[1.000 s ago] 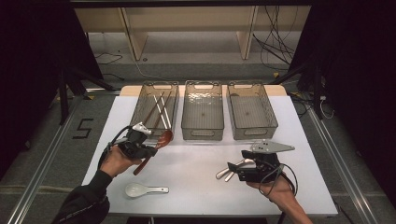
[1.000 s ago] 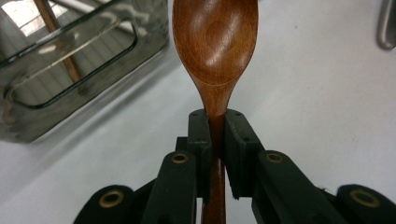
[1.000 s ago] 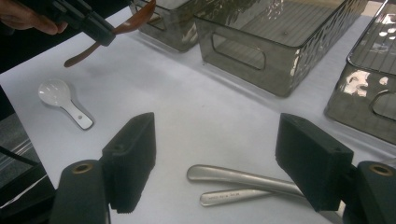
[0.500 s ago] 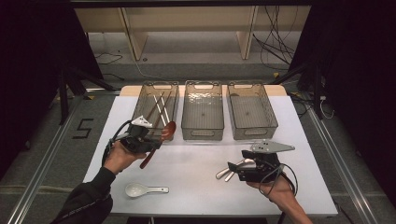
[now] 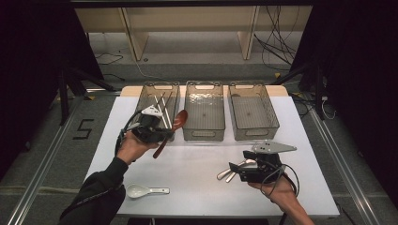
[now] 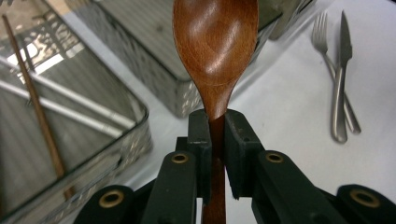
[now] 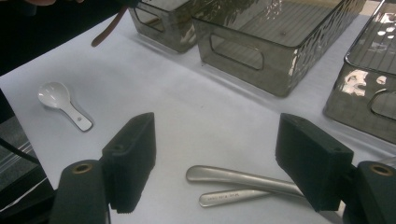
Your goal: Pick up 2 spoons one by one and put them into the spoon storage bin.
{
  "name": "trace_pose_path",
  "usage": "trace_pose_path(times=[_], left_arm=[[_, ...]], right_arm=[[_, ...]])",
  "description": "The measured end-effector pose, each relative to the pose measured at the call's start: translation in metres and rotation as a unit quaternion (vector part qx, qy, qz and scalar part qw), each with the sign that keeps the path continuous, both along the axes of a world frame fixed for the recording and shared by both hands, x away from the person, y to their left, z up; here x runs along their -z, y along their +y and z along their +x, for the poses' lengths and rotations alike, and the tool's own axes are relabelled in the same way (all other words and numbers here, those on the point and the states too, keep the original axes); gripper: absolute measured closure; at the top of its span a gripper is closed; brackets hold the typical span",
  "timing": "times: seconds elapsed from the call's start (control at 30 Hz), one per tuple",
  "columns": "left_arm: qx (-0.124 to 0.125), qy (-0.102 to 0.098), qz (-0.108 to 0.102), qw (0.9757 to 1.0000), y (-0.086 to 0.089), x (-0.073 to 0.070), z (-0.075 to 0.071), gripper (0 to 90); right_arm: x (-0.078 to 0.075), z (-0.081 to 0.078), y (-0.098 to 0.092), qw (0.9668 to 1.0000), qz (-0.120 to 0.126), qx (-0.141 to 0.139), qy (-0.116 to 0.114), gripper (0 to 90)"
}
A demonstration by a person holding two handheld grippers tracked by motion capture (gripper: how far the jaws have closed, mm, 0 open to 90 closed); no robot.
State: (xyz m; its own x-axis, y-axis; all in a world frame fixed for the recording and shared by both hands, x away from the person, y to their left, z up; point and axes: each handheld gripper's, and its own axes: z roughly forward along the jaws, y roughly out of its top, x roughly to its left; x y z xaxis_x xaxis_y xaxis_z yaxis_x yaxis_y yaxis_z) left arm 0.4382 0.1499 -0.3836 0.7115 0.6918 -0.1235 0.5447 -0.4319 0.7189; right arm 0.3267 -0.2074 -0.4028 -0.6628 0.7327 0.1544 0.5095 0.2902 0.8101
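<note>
Wooden spoon (image 6: 215, 51) clamped in left tongs (image 6: 215, 122); neck gripped.

The left gripper (image 5: 162, 135) grips a brown wooden spoon (image 5: 172, 129) by its handle, bowl raised over the near edge of the left bin (image 5: 146, 101). The right gripper (image 5: 239, 171) rests on the white surface (image 5: 197, 164), beside two metal utensils (image 5: 230, 171). A white spoon (image 5: 141, 191) lies near the front edge.
</note>
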Motion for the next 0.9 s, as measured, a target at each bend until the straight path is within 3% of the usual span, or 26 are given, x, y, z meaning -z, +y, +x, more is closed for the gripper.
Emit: trace_pose_path(times=[0.5, 0.8, 0.9], left_arm=[[-0.010, -0.020, -0.017, 0.9996, -0.030, -0.021, 0.034, 81.2], [-0.011, -0.025, -0.016, 0.9995, -0.039, -0.023, 0.048, 81.2], [-0.013, -0.022, -0.025, 0.9994, -0.044, -0.022, 0.052, 81.2]], right_arm=[[0.000, 0.000, -0.001, 1.0000, 0.002, 0.000, -0.002, 29.8], [0.000, 0.000, -0.002, 1.0000, 0.002, 0.000, -0.002, 29.8], [0.000, 0.000, -0.002, 1.0000, 0.003, -0.001, -0.002, 29.8]])
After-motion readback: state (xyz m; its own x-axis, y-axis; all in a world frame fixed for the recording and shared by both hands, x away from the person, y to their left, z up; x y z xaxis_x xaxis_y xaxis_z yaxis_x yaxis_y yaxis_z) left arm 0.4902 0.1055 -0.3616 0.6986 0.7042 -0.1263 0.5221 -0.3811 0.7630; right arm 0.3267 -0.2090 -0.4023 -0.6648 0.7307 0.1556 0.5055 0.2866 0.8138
